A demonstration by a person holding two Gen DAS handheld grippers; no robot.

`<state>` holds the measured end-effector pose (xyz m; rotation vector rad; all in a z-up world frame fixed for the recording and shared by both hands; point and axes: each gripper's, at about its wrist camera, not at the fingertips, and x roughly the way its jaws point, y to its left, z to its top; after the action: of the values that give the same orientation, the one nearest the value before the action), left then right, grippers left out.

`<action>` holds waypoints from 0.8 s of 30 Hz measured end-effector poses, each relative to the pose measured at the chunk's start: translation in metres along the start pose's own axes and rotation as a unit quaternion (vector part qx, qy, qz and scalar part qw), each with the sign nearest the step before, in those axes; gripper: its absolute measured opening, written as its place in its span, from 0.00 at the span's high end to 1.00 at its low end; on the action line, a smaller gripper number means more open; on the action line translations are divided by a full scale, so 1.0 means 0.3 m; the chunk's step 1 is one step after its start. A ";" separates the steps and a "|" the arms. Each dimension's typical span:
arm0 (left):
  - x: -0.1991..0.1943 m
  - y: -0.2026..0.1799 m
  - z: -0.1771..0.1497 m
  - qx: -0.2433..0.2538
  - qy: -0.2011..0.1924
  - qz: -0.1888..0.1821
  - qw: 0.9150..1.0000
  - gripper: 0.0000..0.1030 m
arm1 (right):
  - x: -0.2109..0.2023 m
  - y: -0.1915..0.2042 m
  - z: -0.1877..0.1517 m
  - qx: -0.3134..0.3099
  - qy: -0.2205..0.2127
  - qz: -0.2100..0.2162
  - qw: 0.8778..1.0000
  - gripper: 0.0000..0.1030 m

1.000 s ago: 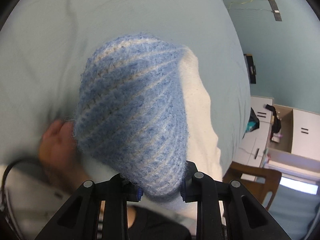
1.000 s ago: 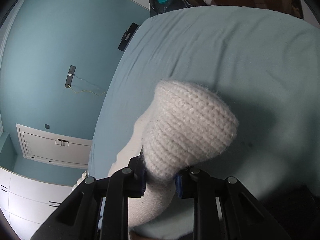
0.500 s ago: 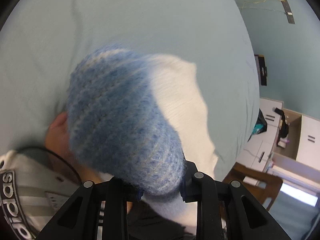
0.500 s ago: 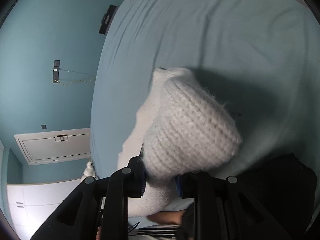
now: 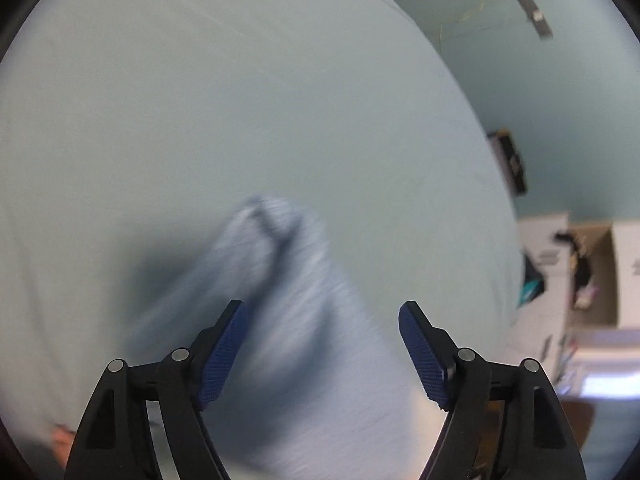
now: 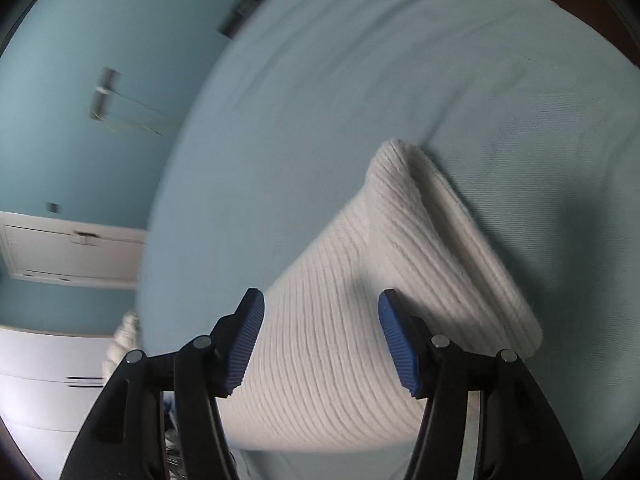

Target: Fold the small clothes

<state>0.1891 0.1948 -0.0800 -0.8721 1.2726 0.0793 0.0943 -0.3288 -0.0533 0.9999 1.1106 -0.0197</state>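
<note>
Right wrist view shows one white ribbed knit garment (image 6: 384, 320) lying folded on the pale blue bed (image 6: 400, 80), its doubled edge to the right. A moment ago we had both claws clamped on it, blue-striped side and white side; now our right claw (image 6: 320, 338) stands apart above it, gripping nothing. Our left claw (image 5: 322, 350) is spread too, with the blurred bluish knit below it. We judge the fold laid down and released. We count one garment, two claws, one bed.
</note>
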 end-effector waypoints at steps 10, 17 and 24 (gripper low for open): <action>-0.019 -0.055 -0.161 0.211 -0.023 0.068 0.975 0.24 | -0.069 -0.207 -0.125 0.011 -0.063 -0.057 0.996 0.32; 0.158 -0.107 -0.164 0.273 0.008 0.095 0.957 0.28 | 0.004 -0.144 -0.164 -0.058 -0.063 -0.069 0.994 0.32; 0.142 0.020 -0.091 0.143 0.018 -0.005 0.990 0.84 | 0.045 -0.061 -0.140 -0.105 -0.092 -0.098 0.985 0.81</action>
<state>0.1787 0.1654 -0.1201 -0.6348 1.2771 -0.1246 0.0615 -0.3051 -0.0787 0.6834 1.0144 -0.1475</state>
